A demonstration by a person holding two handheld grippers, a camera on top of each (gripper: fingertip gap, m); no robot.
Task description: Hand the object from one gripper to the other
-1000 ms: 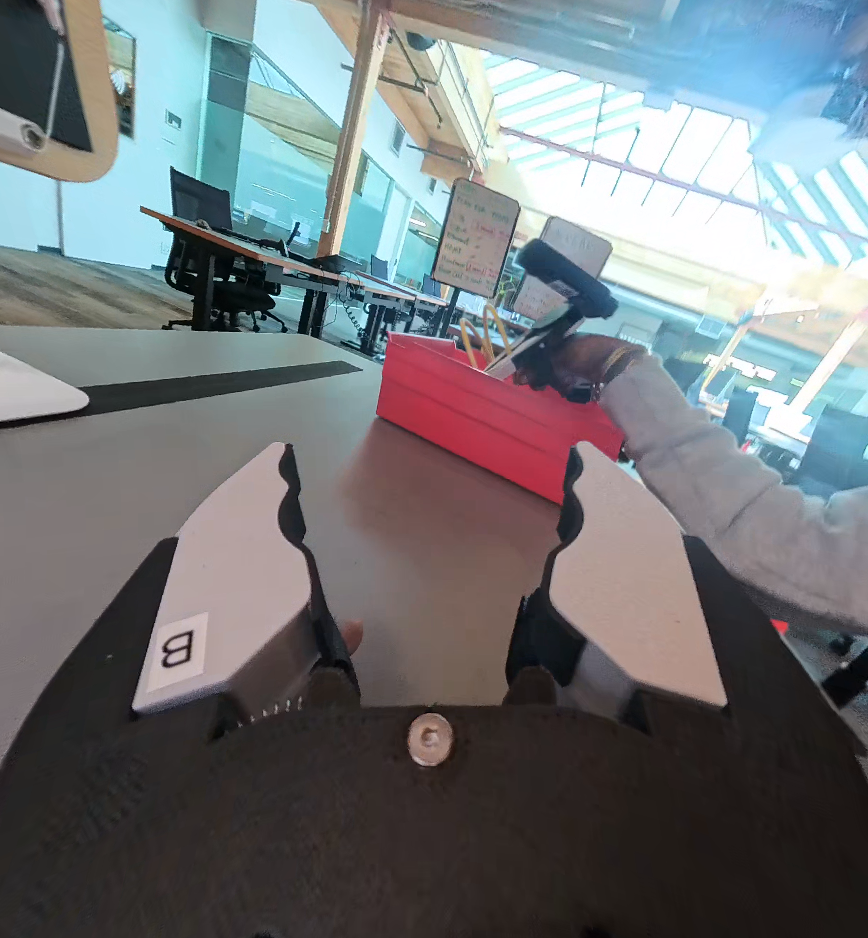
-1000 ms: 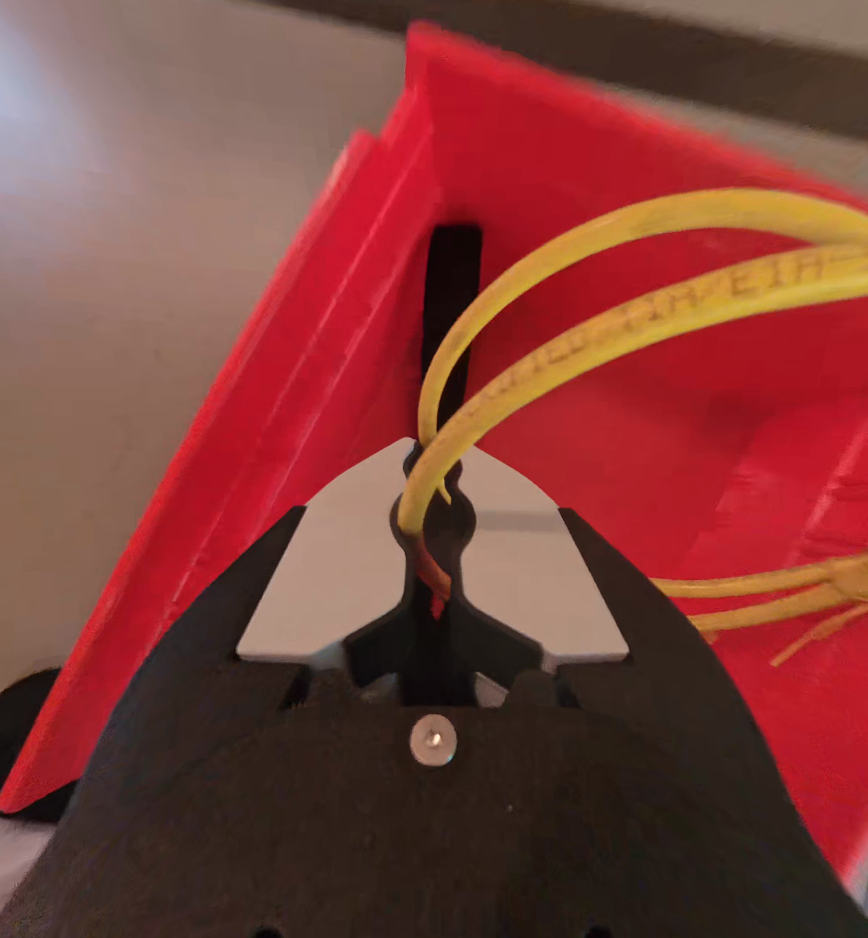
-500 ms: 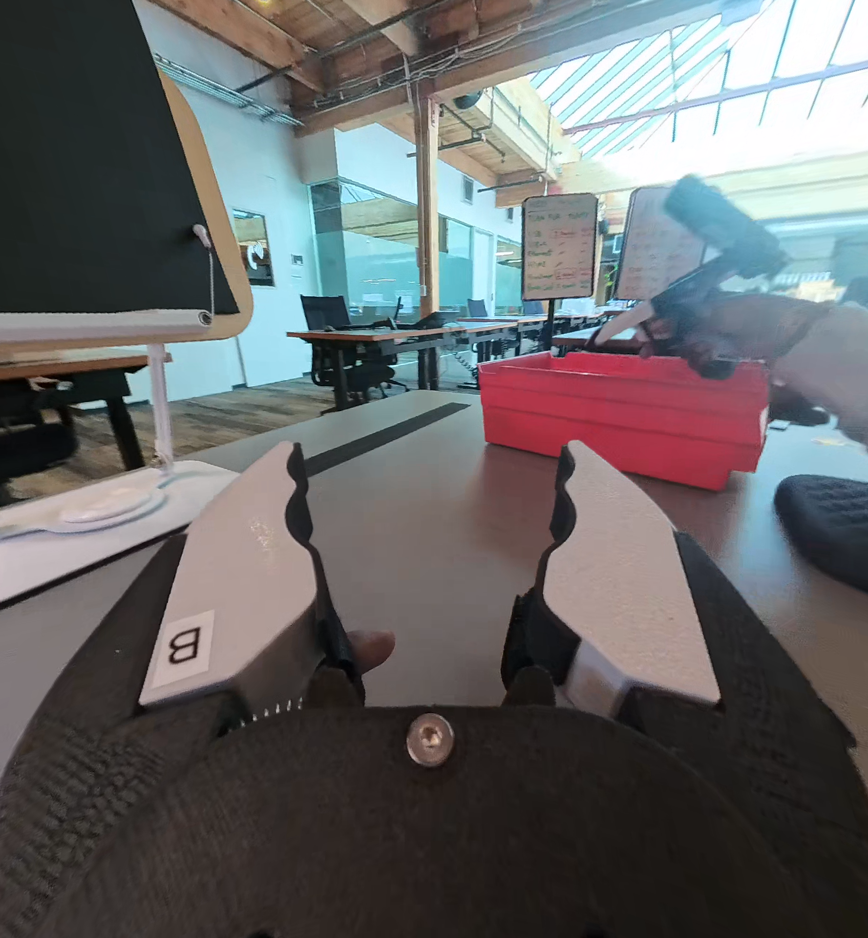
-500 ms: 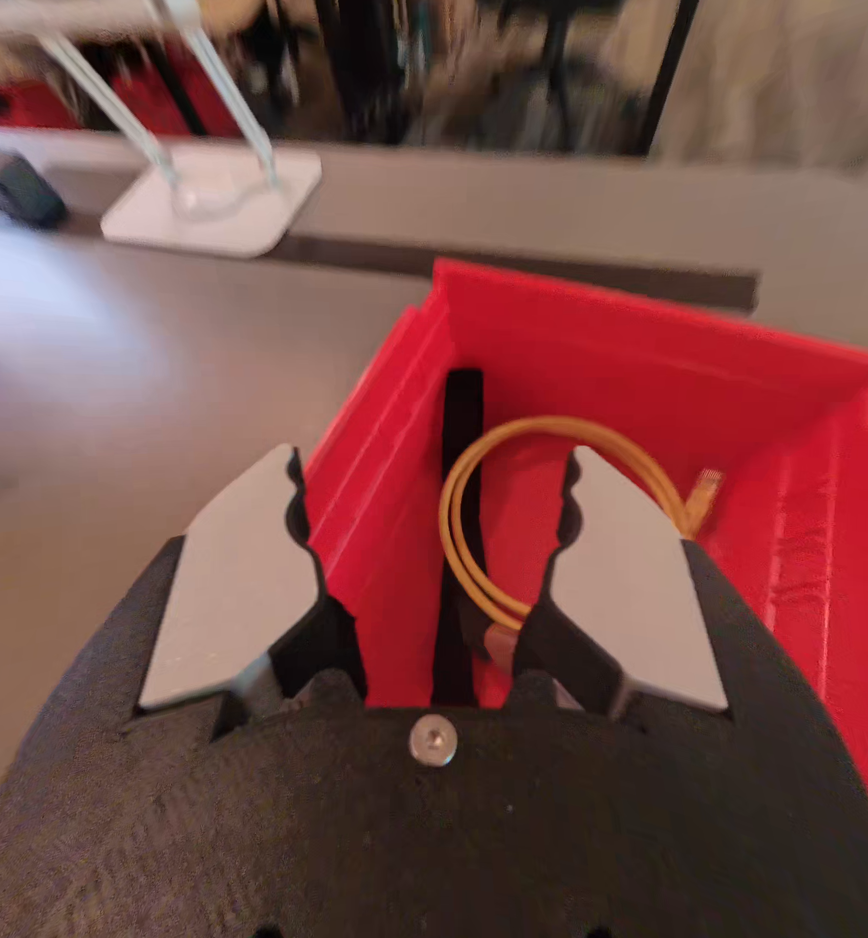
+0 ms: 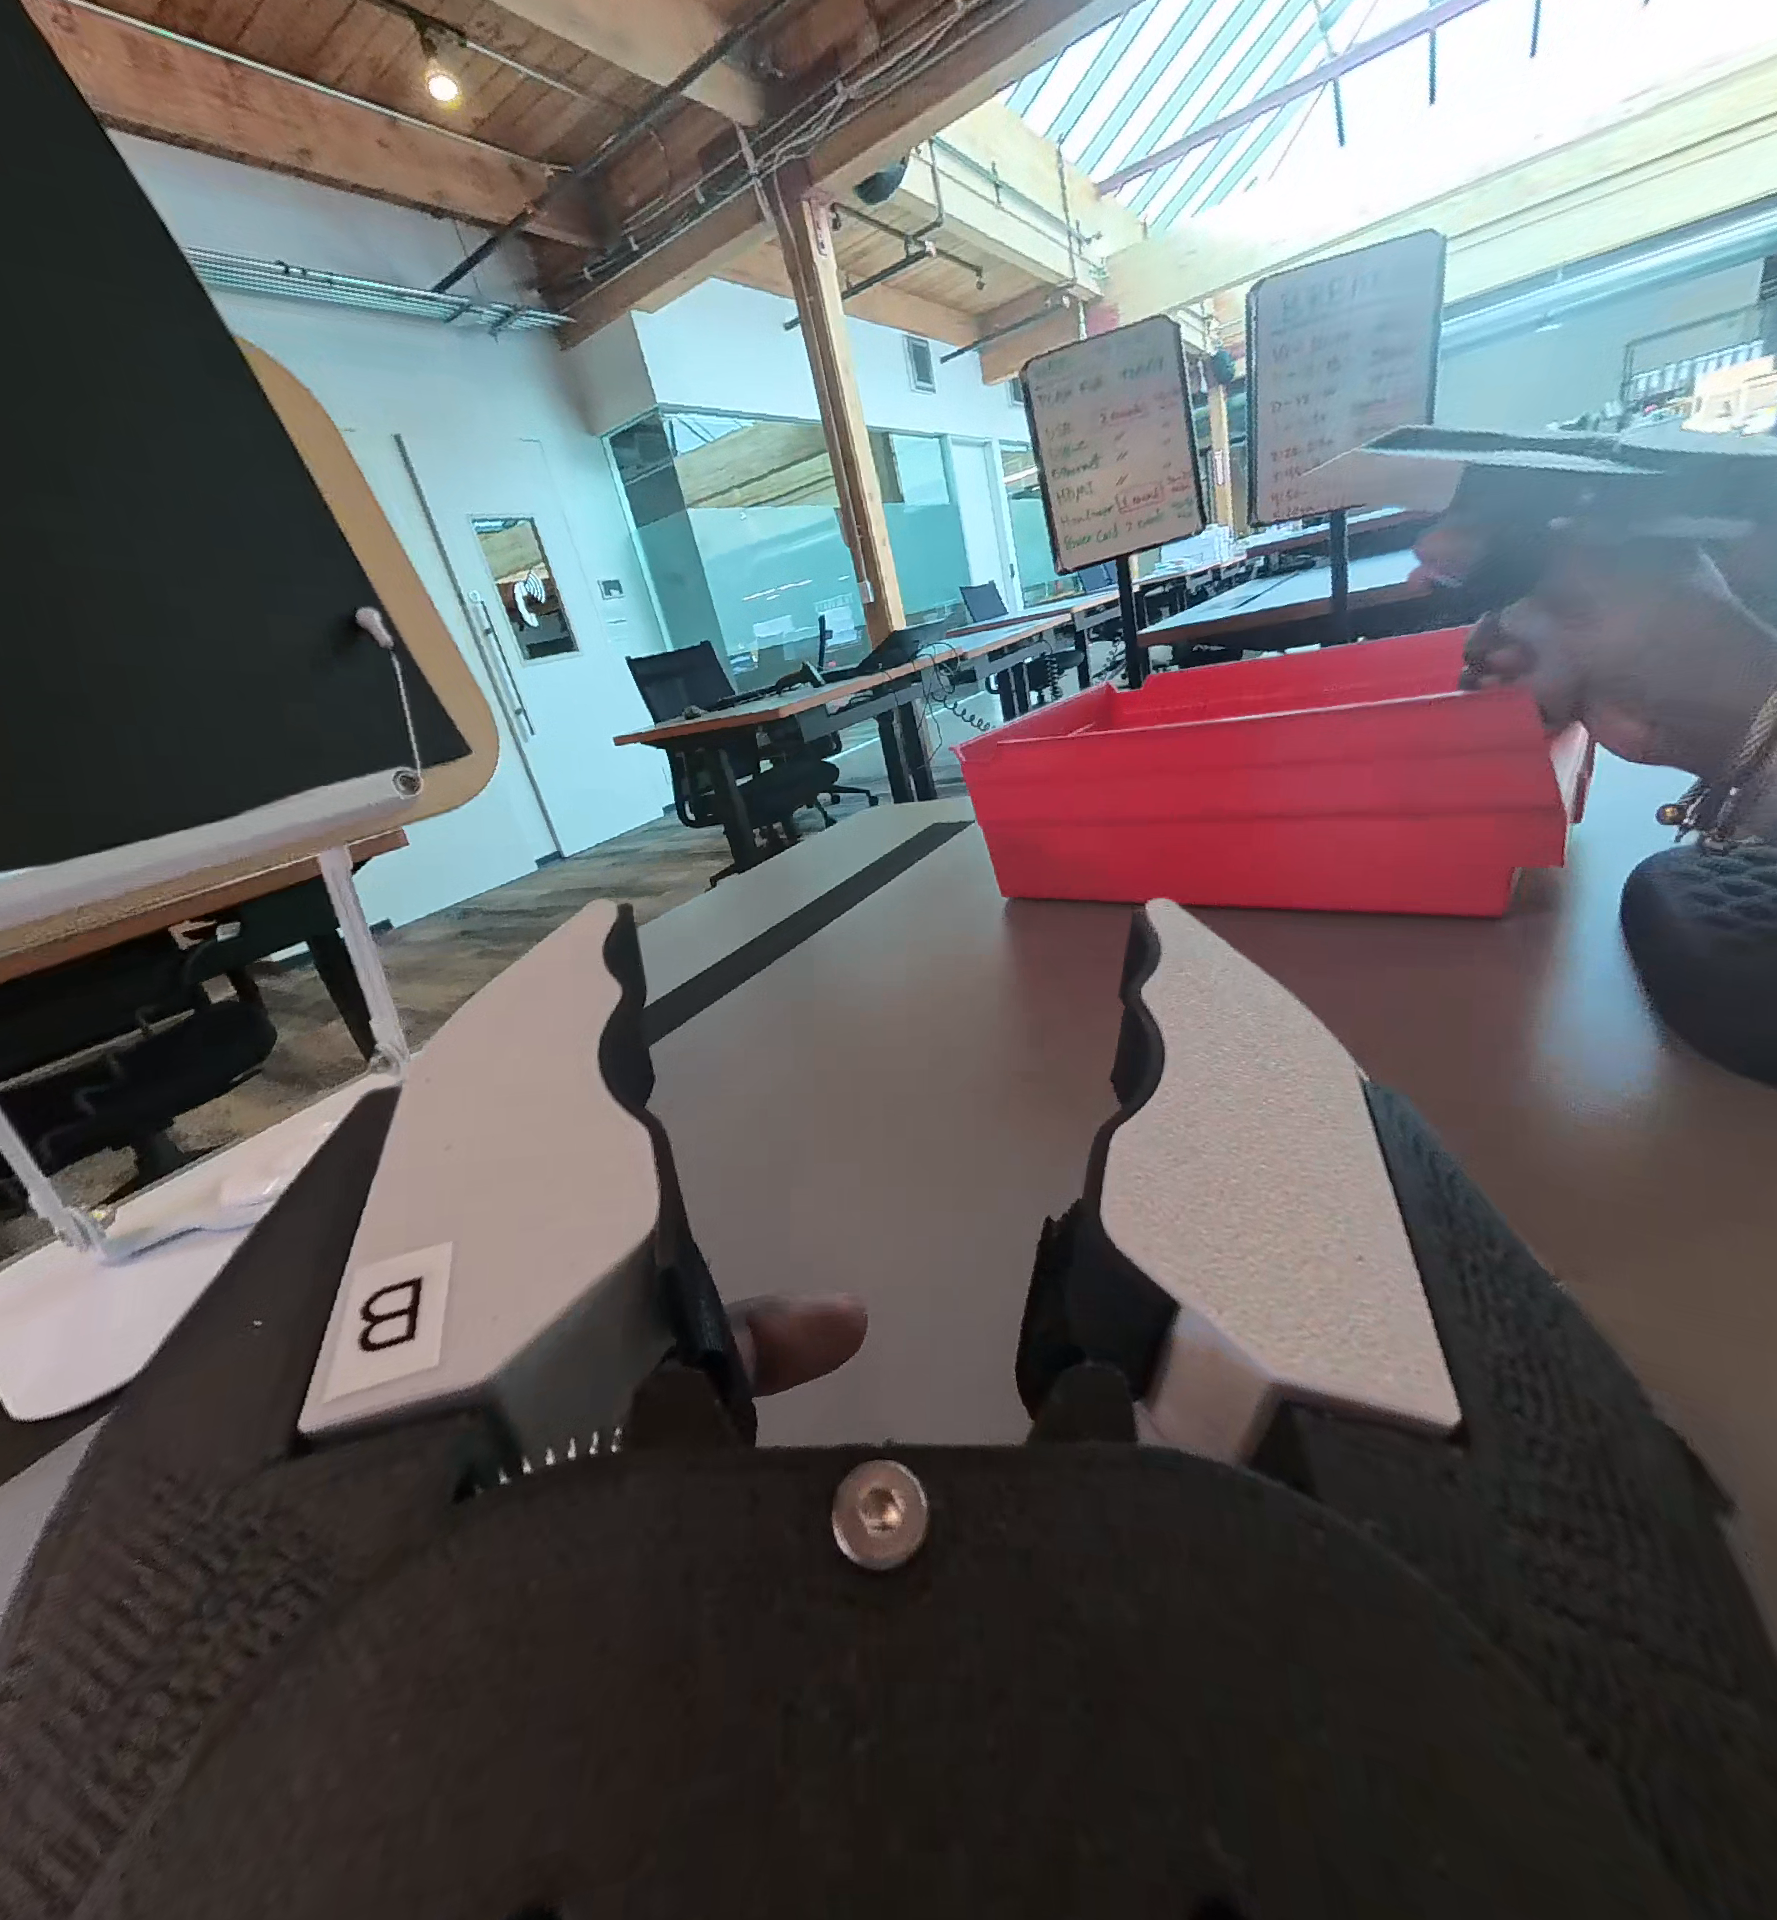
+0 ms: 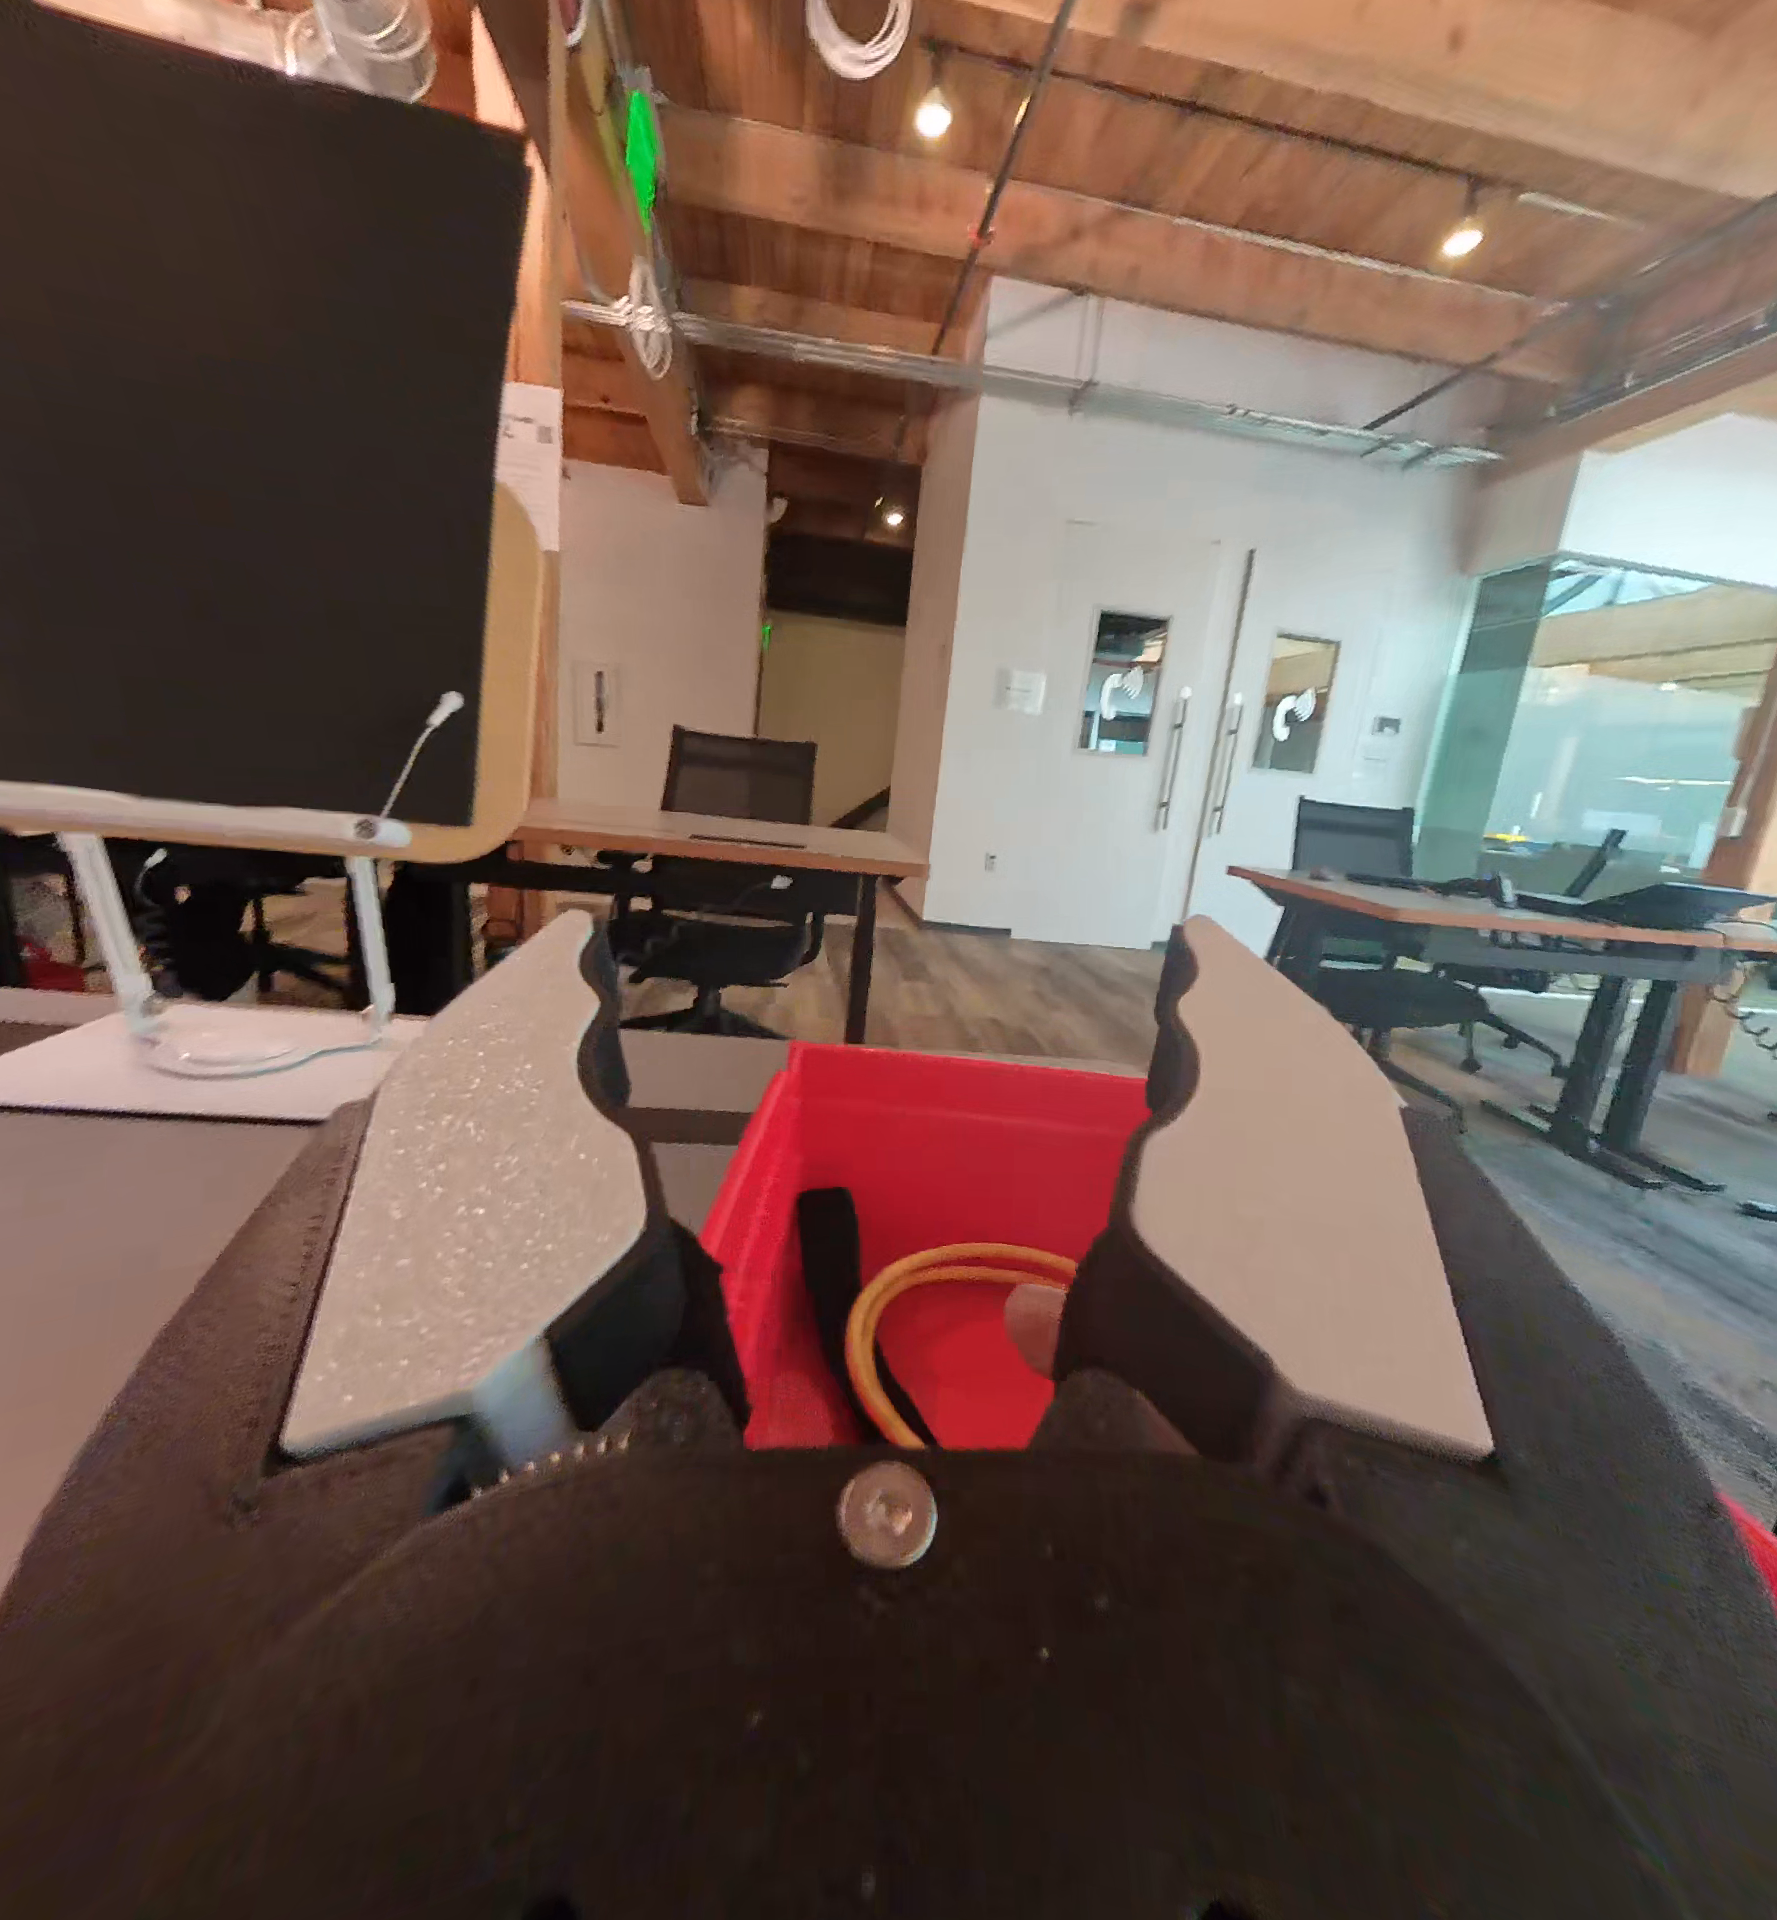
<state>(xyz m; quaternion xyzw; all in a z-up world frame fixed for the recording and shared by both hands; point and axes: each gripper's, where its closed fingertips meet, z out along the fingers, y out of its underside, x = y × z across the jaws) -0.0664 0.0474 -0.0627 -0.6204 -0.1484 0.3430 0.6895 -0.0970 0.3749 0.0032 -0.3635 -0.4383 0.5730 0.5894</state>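
A coiled yellow cable [image 6: 899, 1340] lies inside a red bin [image 6: 967, 1153] next to a black strap [image 6: 830, 1257]. My right gripper [image 6: 884, 971] is open and empty, raised above the bin's near end. In the left wrist view the red bin [image 5: 1268, 805] stands on the dark table at the right; the cable is hidden by its wall. My left gripper [image 5: 879, 925] is open and empty, low over the table, well short of the bin. The right gripper and the hand holding it [image 5: 1642, 665] show blurred over the bin's right end.
A white stand base [image 5: 84, 1309] holding a black board [image 5: 115, 499] sits at the table's left; it also shows in the right wrist view [image 6: 188, 1060]. A black mesh pad [image 5: 1746, 956] lies right of the bin. Desks and chairs stand beyond the table. Between my right fingertips and the black strap [image 6: 830, 1257] there is roughly 25 cm.
My right gripper opened, let go of the yellow cable into the red bin, then rose and tilted up. My left gripper levelled out, still open.
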